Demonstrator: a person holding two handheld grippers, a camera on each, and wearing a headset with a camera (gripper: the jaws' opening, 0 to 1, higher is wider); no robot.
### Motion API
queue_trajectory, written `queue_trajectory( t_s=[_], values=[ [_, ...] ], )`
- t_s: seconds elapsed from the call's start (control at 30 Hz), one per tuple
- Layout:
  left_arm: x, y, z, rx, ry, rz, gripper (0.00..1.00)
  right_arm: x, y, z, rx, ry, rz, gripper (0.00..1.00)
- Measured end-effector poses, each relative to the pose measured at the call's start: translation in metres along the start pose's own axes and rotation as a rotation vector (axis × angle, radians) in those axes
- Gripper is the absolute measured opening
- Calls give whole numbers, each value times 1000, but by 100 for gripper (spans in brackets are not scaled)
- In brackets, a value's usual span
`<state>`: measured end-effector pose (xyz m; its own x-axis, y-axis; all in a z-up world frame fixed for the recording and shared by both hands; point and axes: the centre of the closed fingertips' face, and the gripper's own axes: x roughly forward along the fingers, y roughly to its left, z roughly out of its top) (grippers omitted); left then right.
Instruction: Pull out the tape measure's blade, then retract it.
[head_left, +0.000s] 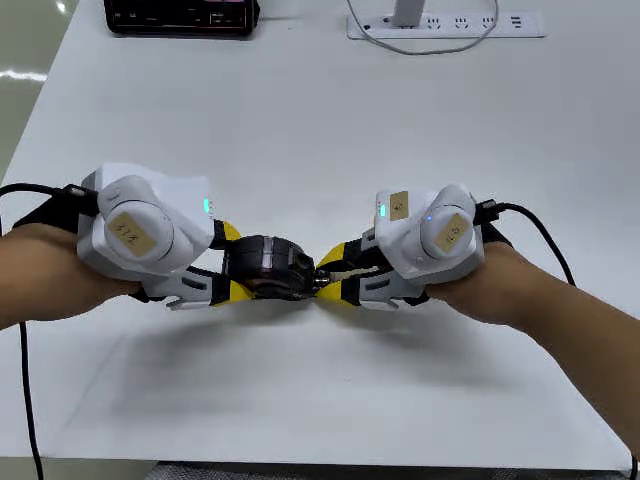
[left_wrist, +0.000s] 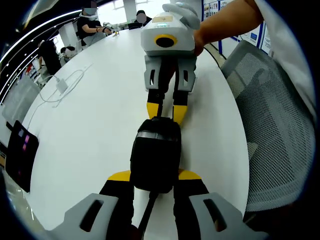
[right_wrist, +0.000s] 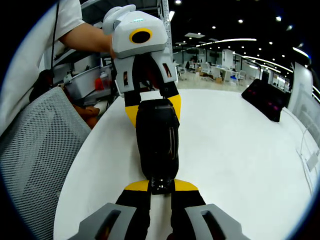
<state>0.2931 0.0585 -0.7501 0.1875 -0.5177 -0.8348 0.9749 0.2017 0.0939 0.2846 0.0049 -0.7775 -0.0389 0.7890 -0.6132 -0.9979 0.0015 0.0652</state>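
A black tape measure (head_left: 265, 267) lies between the two grippers, near the front of the white table (head_left: 320, 130). My left gripper (head_left: 236, 262) is shut on its case, yellow tips on either side. In the left gripper view the case (left_wrist: 156, 155) sits between my own jaws, the left gripper (left_wrist: 155, 176). My right gripper (head_left: 328, 272) meets the case's other end, and its tips, the right gripper (right_wrist: 161, 186), are pinched on the blade's end tab (right_wrist: 161, 184). Almost no blade shows beyond the case (right_wrist: 157, 145).
A white power strip (head_left: 445, 25) with a looping cable lies at the table's far edge, a black device (head_left: 180, 15) at the far left. A grey mesh chair (left_wrist: 270, 125) stands by the near edge. Black cables trail from both grippers.
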Motion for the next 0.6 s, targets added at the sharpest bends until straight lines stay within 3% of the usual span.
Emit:
queue_trajectory(
  t_s=[0.6],
  values=[
    [-1,0,-1,1,-3,4,24,-1,1,-1,-18,14,3,10]
  ],
)
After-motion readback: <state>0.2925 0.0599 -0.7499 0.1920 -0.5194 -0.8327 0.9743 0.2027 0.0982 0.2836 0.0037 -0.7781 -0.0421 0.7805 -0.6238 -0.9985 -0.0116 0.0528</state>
